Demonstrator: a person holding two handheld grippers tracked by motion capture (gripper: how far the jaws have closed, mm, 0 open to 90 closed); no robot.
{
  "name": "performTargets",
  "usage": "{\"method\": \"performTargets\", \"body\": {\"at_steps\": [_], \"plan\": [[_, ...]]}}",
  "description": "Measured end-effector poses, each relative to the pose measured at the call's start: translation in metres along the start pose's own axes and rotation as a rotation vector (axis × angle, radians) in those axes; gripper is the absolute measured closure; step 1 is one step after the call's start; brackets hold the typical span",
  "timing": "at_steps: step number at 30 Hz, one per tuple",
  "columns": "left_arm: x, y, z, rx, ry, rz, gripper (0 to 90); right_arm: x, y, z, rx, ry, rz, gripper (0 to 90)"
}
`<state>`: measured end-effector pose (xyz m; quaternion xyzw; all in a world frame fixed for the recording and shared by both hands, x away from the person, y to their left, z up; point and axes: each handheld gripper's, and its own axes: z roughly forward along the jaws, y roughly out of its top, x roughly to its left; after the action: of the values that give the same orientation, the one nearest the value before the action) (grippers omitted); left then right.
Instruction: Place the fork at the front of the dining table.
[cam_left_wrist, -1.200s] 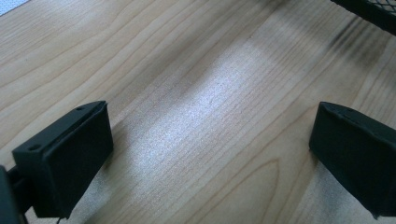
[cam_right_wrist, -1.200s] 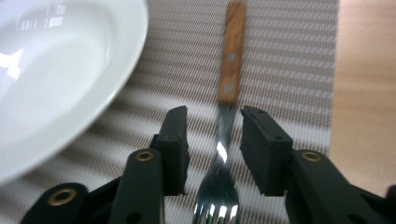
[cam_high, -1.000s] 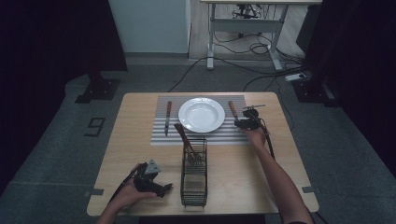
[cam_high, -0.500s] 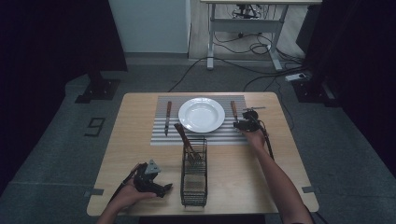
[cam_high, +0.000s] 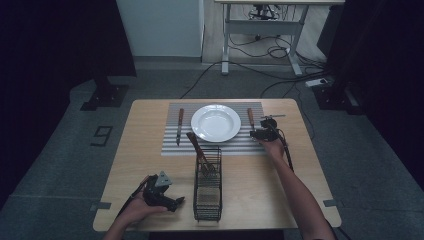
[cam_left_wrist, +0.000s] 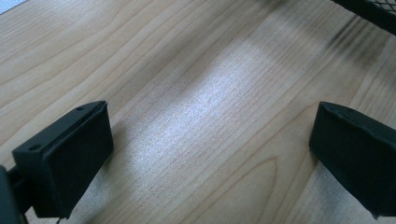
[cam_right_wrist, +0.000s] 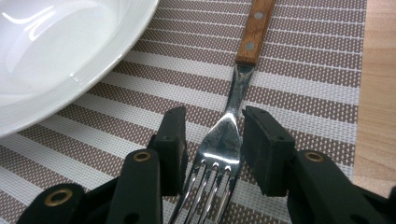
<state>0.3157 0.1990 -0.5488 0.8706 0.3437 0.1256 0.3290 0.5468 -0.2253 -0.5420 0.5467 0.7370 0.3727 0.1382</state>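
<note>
A fork (cam_right_wrist: 219, 140) with a wooden handle lies on the striped placemat (cam_right_wrist: 303, 70), right of the white plate (cam_high: 215, 122). My right gripper (cam_right_wrist: 212, 121) straddles the fork's head; a thin strip of mat shows between the left pad and the metal, so the jaws stand open. In the high view this gripper (cam_high: 262, 132) sits at the near end of the fork (cam_high: 250, 118). My left gripper (cam_high: 166, 199) rests near the table's front left. Its jaws (cam_left_wrist: 212, 123) are wide open over bare wood with nothing between them.
A knife (cam_high: 179, 125) lies on the mat left of the plate. A black wire basket (cam_high: 207, 185) stands in front of the plate, with a wooden-handled utensil (cam_high: 196, 146) leaning out of it. Its corner (cam_left_wrist: 373, 11) shows beyond the left gripper.
</note>
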Motion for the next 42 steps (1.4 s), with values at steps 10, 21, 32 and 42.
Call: {"method": "performTargets", "body": {"at_steps": [10, 21, 32, 42], "plan": [[0.0, 0.0, 0.0, 0.0, 0.0, 0.001, 0.0, -0.002, 0.006, -0.017, -0.064, 0.013, 0.025, 51.4], [0.0, 0.0, 0.0, 0.0, -0.001, 0.001, 0.0, 0.002, 0.009, -0.041, -0.138, 0.031, 0.003, 44.6], [0.0, 0.0, 0.0, 0.0, -0.001, 0.001, 0.0, 0.006, 0.007, -0.055, -0.168, 0.041, -0.023, 44.3], [0.0, 0.0, 0.0, 0.0, -0.001, 0.002, 0.0, 0.022, -0.003, -0.089, -0.216, 0.09, -0.07, 41.7]]}}
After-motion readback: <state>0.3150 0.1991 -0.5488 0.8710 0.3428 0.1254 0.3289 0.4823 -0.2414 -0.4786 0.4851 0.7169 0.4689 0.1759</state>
